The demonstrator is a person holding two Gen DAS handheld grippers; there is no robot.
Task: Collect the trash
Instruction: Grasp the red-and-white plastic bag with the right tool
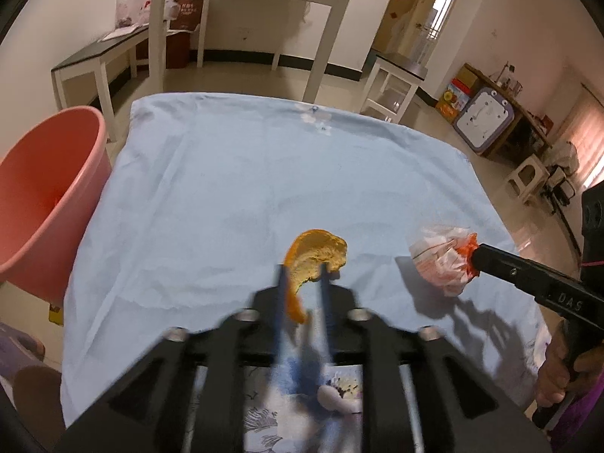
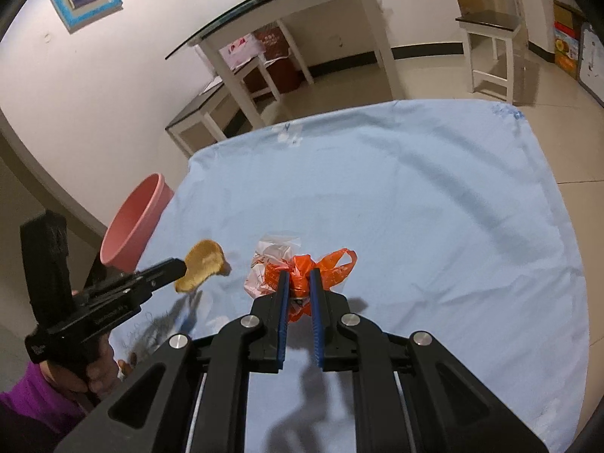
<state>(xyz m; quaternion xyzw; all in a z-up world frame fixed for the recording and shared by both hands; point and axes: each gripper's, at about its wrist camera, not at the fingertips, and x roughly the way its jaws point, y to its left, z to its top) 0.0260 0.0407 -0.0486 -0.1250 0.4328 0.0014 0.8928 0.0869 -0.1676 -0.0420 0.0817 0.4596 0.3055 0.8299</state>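
Flanking the light-blue cloth-covered surface (image 1: 245,188), a pink plastic tub (image 1: 45,204) stands off its left edge. The left gripper (image 1: 304,283) has its jaws parted around a curled orange peel (image 1: 317,253), with no visible squeeze. The right gripper (image 2: 300,283) has its jaws clamped on a crumpled orange-and-white plastic bag (image 2: 279,264) just beside the peel.

The left gripper (image 1: 303,279) points steeply downward over the near edge of the table (image 1: 226,188). Its jaws stand apart, with an orange peel (image 1: 317,253) between the fingers (image 1: 281,294) (blurred in the left wrist view). The left hand (image 2: 100,368) wraps the pistol grip; a purple sleeve (image 2: 34,396) covers the wrist. The right gripper (image 2: 300,283), also angled downward, is clamped on the knot of a plastic bag (image 2: 302,264). The right hand (image 1: 562,381) grasps its handle near the right edge.
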